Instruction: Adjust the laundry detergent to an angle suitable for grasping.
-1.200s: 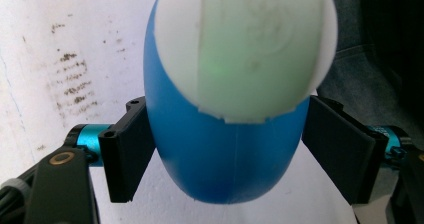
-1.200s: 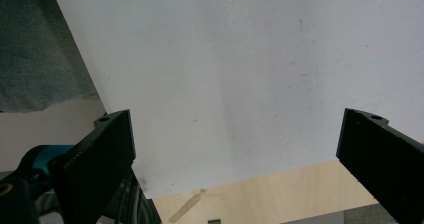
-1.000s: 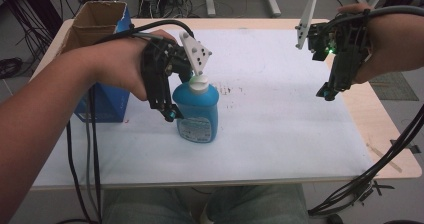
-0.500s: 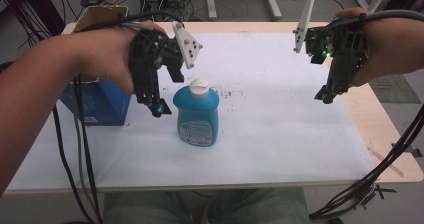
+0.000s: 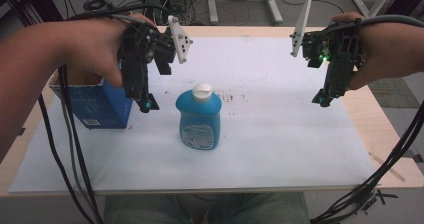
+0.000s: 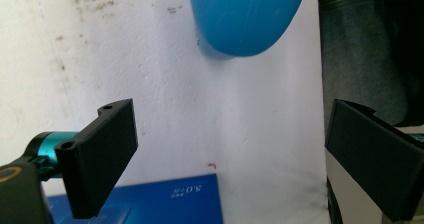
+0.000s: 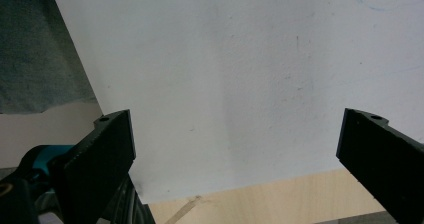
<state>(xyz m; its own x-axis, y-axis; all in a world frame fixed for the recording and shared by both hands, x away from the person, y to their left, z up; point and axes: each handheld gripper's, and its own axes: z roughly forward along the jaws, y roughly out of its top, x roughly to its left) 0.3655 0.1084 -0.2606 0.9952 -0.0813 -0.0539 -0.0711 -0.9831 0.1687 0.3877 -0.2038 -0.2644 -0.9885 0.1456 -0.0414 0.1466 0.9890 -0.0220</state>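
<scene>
The left gripper [image 5: 145, 103] hangs above the table just left of the blue soap bottle [image 5: 199, 118], its tips pointing down. Its jaws have just been opening and now stand wide apart with nothing between them; in the left gripper view only the white sheet shows in the gap, with the rounded blue body of the bottle [image 6: 248, 15] farther off and clear of both pads. The bottle stands upright near the middle of the white sheet [image 5: 280, 134], white cap on top and its label facing the person, touched by neither gripper. Just behind and to the left of the left gripper sits an open blue cardboard box [image 5: 97, 106], whose printed blue side [image 6: 165, 199] also shows low in the left gripper view.

The right gripper [image 5: 322, 100] is held in the air over the right part of the sheet, well apart from the bottle, a green light glowing on its body. Its jaws are also spread wide and hold nothing; the right gripper view looks past them onto bare white sheet and a strip of the wooden table edge [image 7: 280, 204].

The sheet covers most of a light wooden table [image 5: 385, 119] and carries faint dark smudges beside the bottle. Behind the table, the floor holds cables, equipment and white table legs.
</scene>
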